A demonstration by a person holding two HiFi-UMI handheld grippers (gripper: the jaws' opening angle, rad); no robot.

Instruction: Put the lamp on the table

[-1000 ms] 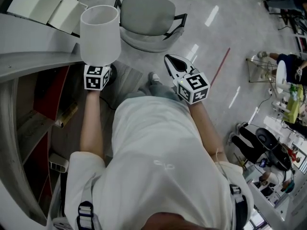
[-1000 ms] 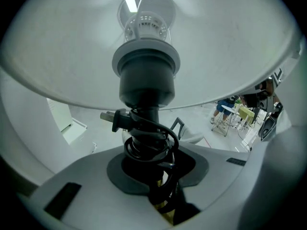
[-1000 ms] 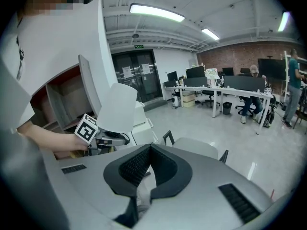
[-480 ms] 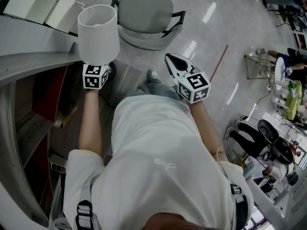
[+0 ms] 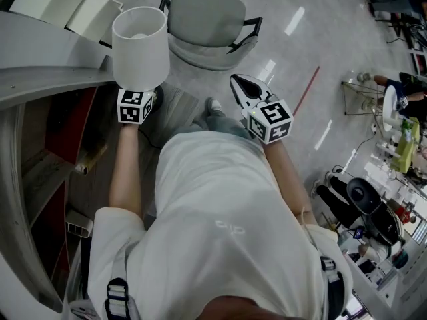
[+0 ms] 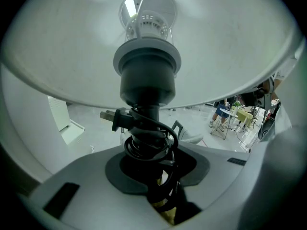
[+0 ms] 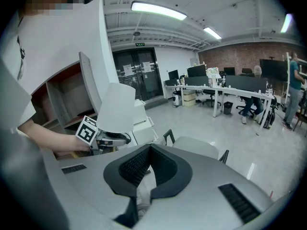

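- The lamp [image 5: 140, 45] is in the upper left of the head view, upright, with its white shade facing the camera.
- The left gripper [image 6: 153, 171] has the lamp's dark stem between its jaws, below the socket. The jaws have just been opening a little, yet they close round the stem and carry the lamp.
- A black cord [image 6: 148, 145] is wound round the stem just above the jaws. Its plug [image 6: 114, 120] sticks out to the left in the left gripper view.
- In the head view the shade overlaps the edge of the curved grey table [image 5: 47, 79], which runs along the left side of the frame. The lamp's base is hidden, so I cannot tell whether it touches the table.
- The right gripper [image 5: 235, 80] is near the centre of the head view, well apart from the lamp. Its jaws are drawn together at the tips with nothing between them.
- A grey chair [image 5: 203, 22] stands on the floor at the top centre, just right of the lamp.
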